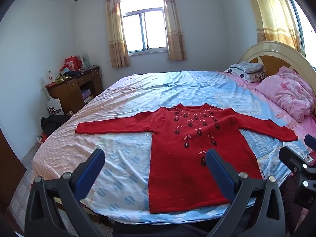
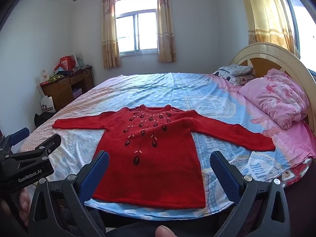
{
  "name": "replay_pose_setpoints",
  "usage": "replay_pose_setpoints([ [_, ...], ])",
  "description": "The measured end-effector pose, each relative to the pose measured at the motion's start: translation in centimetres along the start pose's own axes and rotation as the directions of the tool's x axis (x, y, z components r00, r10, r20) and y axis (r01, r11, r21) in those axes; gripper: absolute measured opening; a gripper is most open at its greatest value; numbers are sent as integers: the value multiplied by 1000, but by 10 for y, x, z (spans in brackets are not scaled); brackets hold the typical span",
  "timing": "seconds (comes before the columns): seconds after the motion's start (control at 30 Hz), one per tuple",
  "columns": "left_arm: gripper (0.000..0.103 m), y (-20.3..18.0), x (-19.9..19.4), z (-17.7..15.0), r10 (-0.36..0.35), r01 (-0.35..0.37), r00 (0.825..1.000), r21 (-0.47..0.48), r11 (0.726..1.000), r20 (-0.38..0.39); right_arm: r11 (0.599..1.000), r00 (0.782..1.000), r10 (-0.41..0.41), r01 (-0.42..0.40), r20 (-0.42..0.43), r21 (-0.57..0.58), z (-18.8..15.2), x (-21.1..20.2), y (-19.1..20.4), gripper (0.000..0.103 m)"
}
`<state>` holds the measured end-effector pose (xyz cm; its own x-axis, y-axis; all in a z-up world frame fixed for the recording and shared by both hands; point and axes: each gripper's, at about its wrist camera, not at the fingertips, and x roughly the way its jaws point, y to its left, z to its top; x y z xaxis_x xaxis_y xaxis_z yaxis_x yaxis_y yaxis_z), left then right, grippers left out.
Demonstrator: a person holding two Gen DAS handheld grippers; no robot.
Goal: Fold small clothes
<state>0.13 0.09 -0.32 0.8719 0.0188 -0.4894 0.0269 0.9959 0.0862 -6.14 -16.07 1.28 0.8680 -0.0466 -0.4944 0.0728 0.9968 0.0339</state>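
Observation:
A small red knitted sweater [image 1: 177,158] [image 2: 156,158] lies flat, face up, on the bed, both sleeves spread out sideways and dark embroidered beads fanning from its neck. Its hem is at the near bed edge. My left gripper [image 1: 156,158] hovers open above the near edge, over the sweater's left side, nothing between its blue pads. My right gripper [image 2: 160,160] is open too, held over the lower body of the sweater without touching it. The left gripper [image 2: 25,140] also shows at the left of the right wrist view, and the right gripper [image 1: 296,158] shows at the right edge of the left wrist view.
The bed [image 1: 122,164] has a blue, white and pink sheet. A pink quilt [image 1: 288,92] and pillows [image 1: 244,71] are piled by the headboard on the right. A cluttered wooden desk [image 1: 75,86] stands at the back left, bags on the floor beside it.

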Motion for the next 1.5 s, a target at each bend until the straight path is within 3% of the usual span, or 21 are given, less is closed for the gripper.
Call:
replay_pose_setpoints([
  [1.5, 103, 1, 4, -6, -3, 3, 1000, 6, 1000, -6, 1000, 1000, 7, -7, -4, 13, -2, 11, -5, 102],
])
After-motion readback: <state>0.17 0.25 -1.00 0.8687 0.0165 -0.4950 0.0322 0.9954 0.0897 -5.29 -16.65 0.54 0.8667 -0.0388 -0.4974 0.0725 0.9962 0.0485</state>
